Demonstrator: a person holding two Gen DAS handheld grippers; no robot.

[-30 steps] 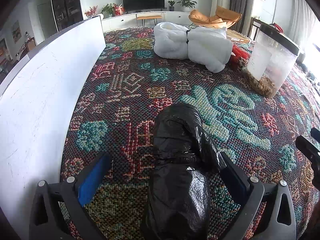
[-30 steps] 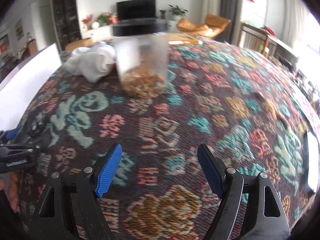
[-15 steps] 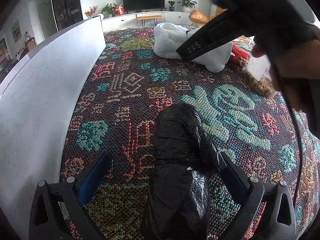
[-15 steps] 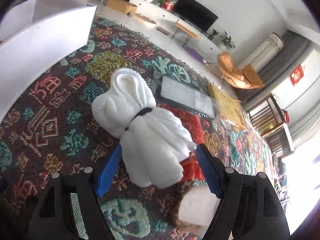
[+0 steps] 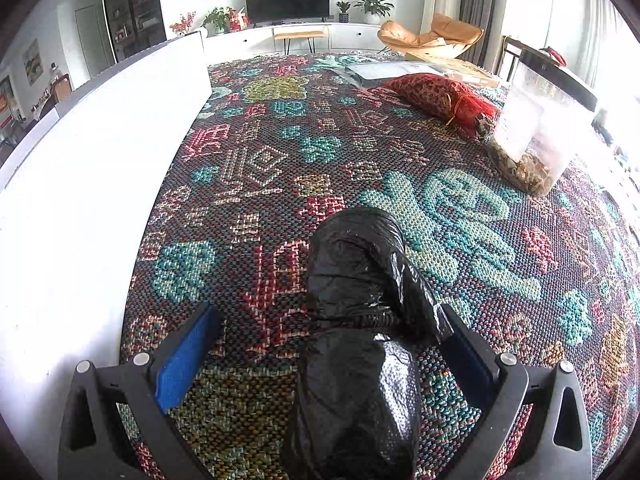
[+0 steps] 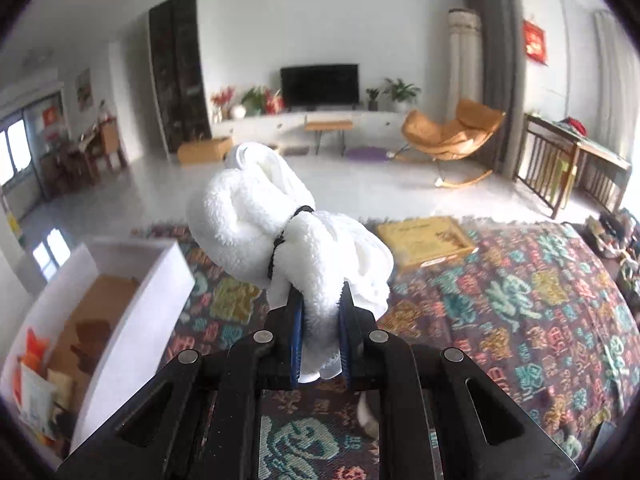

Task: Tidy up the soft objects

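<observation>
My right gripper (image 6: 320,316) is shut on a white fluffy bundle (image 6: 276,228) tied with a black band and holds it high above the patterned cloth. My left gripper (image 5: 332,352) is open, low on the cloth. A black plastic bundle (image 5: 360,320) tied with a black band lies between its blue pads, touching neither clearly. A red mesh bundle (image 5: 440,96) lies at the far right of the left wrist view.
A white open box (image 6: 128,280) with packets inside stands at the left; its wall (image 5: 80,200) fills the left of the left wrist view. A clear lidded jar (image 5: 536,136) with brown bits stands at the right. A flat yellow box (image 6: 424,236) lies at the far edge.
My right gripper closed on the white bundle and lifted it off the cloth. The red mesh bundle behind it now shows. My left gripper has not moved.
</observation>
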